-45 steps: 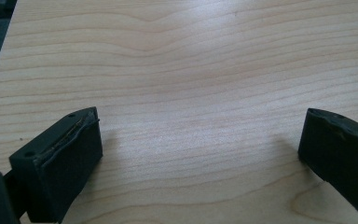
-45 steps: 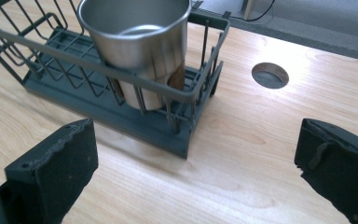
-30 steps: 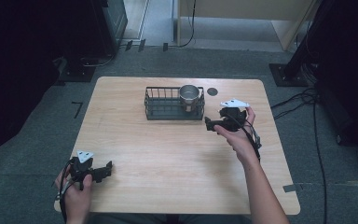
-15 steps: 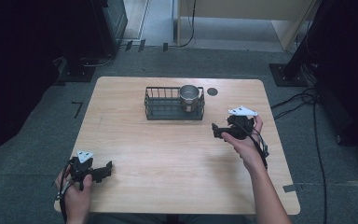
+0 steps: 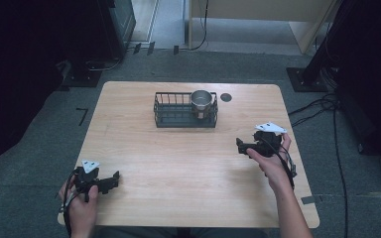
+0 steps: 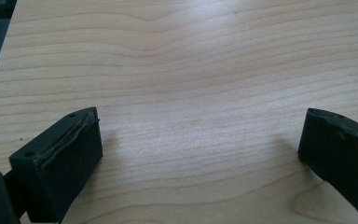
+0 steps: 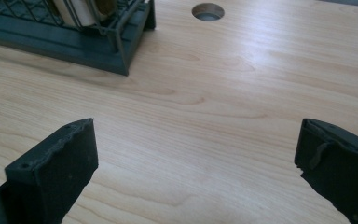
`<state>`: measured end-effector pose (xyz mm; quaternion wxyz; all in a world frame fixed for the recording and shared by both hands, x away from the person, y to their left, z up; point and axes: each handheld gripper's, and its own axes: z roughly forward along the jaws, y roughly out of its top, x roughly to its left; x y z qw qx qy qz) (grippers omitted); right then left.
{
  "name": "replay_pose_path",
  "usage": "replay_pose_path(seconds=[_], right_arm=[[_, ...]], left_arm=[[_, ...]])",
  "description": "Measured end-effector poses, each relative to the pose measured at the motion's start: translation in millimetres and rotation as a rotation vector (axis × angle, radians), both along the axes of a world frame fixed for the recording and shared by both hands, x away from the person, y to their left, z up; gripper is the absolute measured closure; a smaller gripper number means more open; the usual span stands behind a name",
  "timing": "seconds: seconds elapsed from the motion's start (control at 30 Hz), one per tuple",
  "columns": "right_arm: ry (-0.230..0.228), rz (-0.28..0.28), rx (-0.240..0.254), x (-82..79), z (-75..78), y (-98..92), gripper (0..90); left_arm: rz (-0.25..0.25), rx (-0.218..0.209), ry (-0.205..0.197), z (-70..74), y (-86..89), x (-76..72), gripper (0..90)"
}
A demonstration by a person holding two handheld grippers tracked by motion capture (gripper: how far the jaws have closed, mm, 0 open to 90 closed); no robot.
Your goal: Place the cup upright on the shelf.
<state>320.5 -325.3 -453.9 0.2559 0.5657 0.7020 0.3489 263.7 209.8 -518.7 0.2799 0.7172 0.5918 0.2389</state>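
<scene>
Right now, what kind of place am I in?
Probably a lab or studio set up for recording, not a home. A bare wooden table stands on grey carpet, cables trail across the floor, and dark stands surround it. A wire rack holds a metal cup.

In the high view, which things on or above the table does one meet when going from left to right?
left gripper → wire basket → metal cup → round hole in the table → right gripper
</scene>
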Motion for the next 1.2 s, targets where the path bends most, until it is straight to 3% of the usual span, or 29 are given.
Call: replay_pose_path(seconds=[0.43, 1.2], right_arm=[[0.014, -0.065, 0.014, -23.5, -15.4, -29.9, 0.0], [0.071, -0.152, 0.000, -62.8, -48.3, -61.4, 0.0]], left_arm=[[-0.001, 0.001, 0.001, 0.1, 0.1, 0.0, 0.0], [-0.001, 0.001, 0.001, 0.1, 0.1, 0.0, 0.0]])
